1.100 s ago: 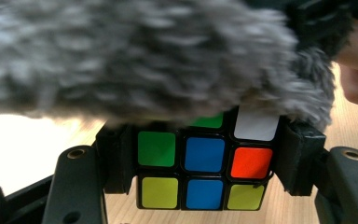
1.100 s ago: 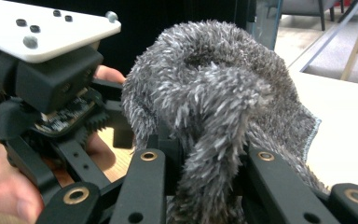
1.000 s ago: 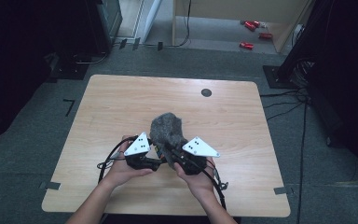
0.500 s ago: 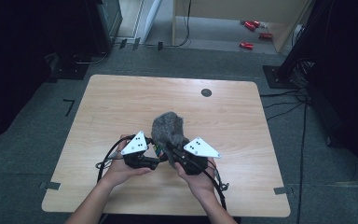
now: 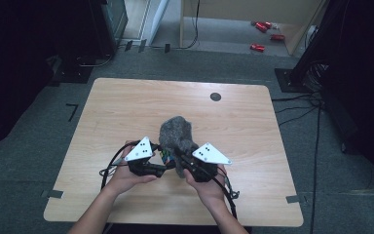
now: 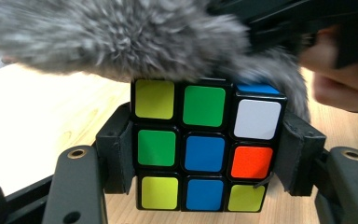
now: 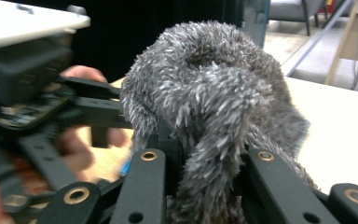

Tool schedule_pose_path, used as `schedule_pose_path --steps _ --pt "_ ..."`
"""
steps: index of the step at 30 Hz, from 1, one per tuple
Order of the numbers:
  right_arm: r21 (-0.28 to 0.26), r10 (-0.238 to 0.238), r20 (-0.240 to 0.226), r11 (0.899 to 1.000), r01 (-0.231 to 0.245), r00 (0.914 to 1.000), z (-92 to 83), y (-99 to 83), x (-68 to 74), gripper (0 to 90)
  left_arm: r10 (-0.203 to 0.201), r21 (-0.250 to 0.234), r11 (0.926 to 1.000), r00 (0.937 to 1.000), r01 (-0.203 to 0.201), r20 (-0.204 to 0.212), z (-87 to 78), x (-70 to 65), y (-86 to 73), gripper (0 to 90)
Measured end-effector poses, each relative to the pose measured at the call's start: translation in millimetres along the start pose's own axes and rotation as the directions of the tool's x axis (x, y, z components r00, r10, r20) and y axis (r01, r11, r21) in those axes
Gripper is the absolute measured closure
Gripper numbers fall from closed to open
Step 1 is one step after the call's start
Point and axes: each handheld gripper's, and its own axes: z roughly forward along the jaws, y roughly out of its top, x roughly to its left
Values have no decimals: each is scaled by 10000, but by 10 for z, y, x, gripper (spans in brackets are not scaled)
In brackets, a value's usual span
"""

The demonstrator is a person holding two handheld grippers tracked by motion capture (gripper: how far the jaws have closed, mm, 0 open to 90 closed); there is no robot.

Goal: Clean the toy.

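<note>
A colourful puzzle cube [image 6: 205,149] sits clamped between the two black jaws of my left gripper [image 6: 205,156], whose pads press its left and right faces. A fluffy grey cloth [image 7: 209,107] is bunched up and pinched in my right gripper [image 7: 200,168], its pile spilling over the jaws. In the left gripper view the grey cloth [image 6: 121,37] lies against the top of the cube. In the high view both grippers meet near the table's front middle: left gripper [image 5: 163,158], right gripper [image 5: 185,158], grey cloth [image 5: 175,134] between and beyond them.
The wooden table [image 5: 126,107] has a small dark round mark [image 5: 215,96] near its far edge. On the floor beyond lie red objects [image 5: 263,29] and cables. Dark equipment stands at the left and right of the room.
</note>
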Motion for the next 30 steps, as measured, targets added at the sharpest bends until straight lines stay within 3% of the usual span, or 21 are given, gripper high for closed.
schedule_pose_path --steps 3,5,10,13,18,20,22,25,27,30 --pt "114 272 472 9996 -277 9985 -4 -31 -150 764 -99 -142 9999 9999 98 -33 -45 32 3 357" --pt "151 393 475 9991 -401 9981 -14 -32 -173 765 -132 -195 9997 9999 131 -30 -57 47 -2 357" --pt "56 -83 -172 9999 84 9998 -14 18 30 763 43 63 10000 10000 -43 -27 5 -3 -8 357" --pt "13 -313 -145 9995 313 9994 -13 26 83 762 20 9 10000 10000 -20 3 -8 1 -2 357" --pt "181 306 309 9994 -311 9991 -14 -7 -142 763 -75 -199 9998 10000 75 -33 -59 31 8 357" --pt "204 488 309 9986 -494 9983 -29 -10 -169 763 -126 -277 9995 9999 127 29 -58 34 8 357" --pt "113 299 256 9995 -302 9992 -40 10 -109 762 -110 -239 9997 9999 111 23 -37 23 5 357" --pt "37 -115 -255 9999 116 9996 -39 44 41 761 -53 -123 9999 10000 54 34 -10 3 -5 357" --pt "43 -318 -242 9995 319 9992 -32 47 100 760 -71 -101 9999 10000 71 29 -14 8 -11 357" --pt "90 -151 -157 9998 153 9998 -16 37 26 760 -79 -200 9998 10000 78 -31 -51 40 -10 357"
